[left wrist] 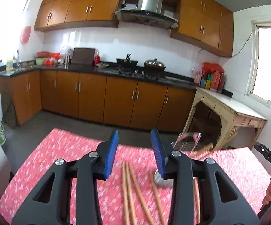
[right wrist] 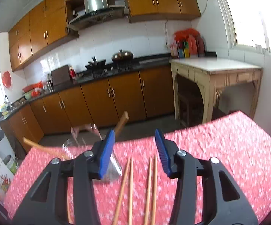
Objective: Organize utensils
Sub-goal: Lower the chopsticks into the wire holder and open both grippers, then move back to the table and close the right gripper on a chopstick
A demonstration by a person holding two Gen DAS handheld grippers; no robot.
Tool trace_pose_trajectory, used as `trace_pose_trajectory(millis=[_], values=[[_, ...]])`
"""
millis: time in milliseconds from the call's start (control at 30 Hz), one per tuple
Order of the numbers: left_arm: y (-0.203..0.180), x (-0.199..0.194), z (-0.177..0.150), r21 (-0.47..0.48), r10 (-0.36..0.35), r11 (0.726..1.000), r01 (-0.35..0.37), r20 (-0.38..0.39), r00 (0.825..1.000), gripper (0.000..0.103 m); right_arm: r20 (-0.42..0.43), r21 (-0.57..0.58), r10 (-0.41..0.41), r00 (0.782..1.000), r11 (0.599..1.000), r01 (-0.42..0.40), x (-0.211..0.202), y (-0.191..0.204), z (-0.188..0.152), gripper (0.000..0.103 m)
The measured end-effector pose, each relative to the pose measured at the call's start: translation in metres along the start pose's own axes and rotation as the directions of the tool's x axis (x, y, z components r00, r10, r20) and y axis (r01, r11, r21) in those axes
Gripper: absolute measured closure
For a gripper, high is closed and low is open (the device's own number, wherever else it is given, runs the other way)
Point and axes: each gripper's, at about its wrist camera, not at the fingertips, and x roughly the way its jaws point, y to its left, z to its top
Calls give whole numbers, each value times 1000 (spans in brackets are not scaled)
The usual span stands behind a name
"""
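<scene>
My left gripper (left wrist: 134, 153) sits nearest the lens, its blue fingers spread apart with nothing between them, poised above the red floral tablecloth (left wrist: 60, 150). Under it lie wooden chopsticks (left wrist: 129, 191), side by side on the cloth, with a blurred metal utensil (left wrist: 160, 180) just beside my right-hand finger. Farther right, near the table's far edge, stands a clear glass holder (left wrist: 188, 142) with a wooden handle leaning from it. My right gripper (right wrist: 135, 152) is likewise released, hovering over four chopsticks (right wrist: 150, 185); a serrated metal piece (right wrist: 114, 168) lies by its left finger.
</scene>
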Motion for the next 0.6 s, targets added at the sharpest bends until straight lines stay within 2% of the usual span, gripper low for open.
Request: trace_pose_trajectory(millis=[133, 267, 467, 600], values=[[18, -5, -41, 0, 29, 1000, -29, -56, 998, 60, -100, 5, -18, 995, 1000, 19, 7, -11, -49, 58], [24, -1, -79, 41, 58, 998, -54, -106, 993, 59, -203, 32, -31, 979, 999, 38, 22, -23, -95, 59], [32, 13, -121, 52, 60, 997, -50, -205, 977, 59, -320, 86, -16, 947, 995, 46, 41, -37, -141, 78], [29, 15, -137, 61, 60, 997, -47, -227, 972, 59, -351, 67, -15, 936, 997, 41, 45, -33, -156, 79]])
